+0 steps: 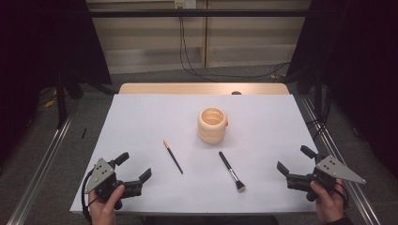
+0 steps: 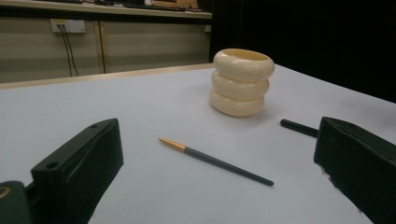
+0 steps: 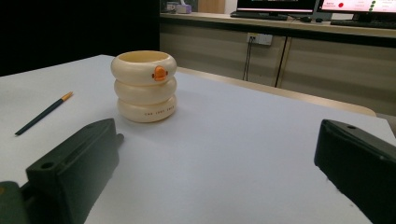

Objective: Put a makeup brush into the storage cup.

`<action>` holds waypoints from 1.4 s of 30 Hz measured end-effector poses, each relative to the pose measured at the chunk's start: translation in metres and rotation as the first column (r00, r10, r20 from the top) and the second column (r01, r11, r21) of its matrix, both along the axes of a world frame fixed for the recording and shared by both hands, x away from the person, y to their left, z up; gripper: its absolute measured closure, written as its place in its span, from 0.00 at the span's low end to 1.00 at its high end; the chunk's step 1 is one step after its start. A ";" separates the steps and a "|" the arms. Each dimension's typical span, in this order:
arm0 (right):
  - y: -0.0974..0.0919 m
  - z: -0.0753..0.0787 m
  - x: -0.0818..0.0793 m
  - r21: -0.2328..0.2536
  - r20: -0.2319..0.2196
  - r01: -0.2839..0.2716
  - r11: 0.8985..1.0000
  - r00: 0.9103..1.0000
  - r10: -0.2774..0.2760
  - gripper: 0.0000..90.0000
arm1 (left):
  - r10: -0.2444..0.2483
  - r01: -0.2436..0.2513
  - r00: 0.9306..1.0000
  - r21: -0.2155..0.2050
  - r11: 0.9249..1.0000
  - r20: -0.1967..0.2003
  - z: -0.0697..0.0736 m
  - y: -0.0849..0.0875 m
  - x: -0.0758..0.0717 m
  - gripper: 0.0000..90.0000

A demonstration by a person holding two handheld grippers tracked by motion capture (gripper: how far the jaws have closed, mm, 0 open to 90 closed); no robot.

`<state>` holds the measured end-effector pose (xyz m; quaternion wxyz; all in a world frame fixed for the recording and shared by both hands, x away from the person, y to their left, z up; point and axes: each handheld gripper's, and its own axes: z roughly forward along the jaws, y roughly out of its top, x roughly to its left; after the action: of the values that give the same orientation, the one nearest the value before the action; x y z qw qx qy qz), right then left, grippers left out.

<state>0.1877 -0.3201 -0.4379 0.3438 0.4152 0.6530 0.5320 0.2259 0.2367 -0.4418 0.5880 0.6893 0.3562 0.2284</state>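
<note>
At the bottom corners of the high view, the left gripper (image 1: pixel 136 165) and the right gripper (image 1: pixel 293 159) each sit in a hand over the near edge of the white desk (image 1: pixel 141 117), both with jaws spread wide and nothing between them. Just beyond, in the lower middle of the frame, lie a thin dark pencil-like brush with an orange tip (image 1: pixel 173 157) and, to its right and well apart from it, a black makeup brush (image 1: pixel 232 171) with its bristles toward the near edge. Farther back, near the frame's centre, a cream ringed holder (image 1: pixel 212 125) stands upright.
</note>
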 end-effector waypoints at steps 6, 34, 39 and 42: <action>-0.003 -0.001 0.000 0.009 -0.005 -0.002 1.000 1.000 0.002 0.00 | 0.006 -0.006 1.000 -0.002 1.000 0.001 0.001 0.000 0.003 0.01; 0.001 0.000 -0.001 0.047 0.004 -0.018 0.999 1.000 0.018 0.00 | -0.030 0.030 0.999 0.004 1.000 0.027 0.007 -0.005 -0.002 0.02; 0.000 -0.001 -0.001 0.050 0.001 -0.018 0.999 1.000 0.018 0.00 | -0.009 0.009 1.000 -0.003 1.000 0.029 0.011 -0.006 0.002 0.01; 0.000 -0.001 0.000 0.058 -0.004 -0.016 0.998 1.000 0.017 0.00 | -0.007 0.007 1.000 0.013 1.000 0.021 0.012 -0.009 0.005 0.00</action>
<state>0.1875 -0.3200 -0.4389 0.3258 0.4208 0.6414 0.5527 0.2309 0.2274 -0.4296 0.5882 0.6917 0.3462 0.2360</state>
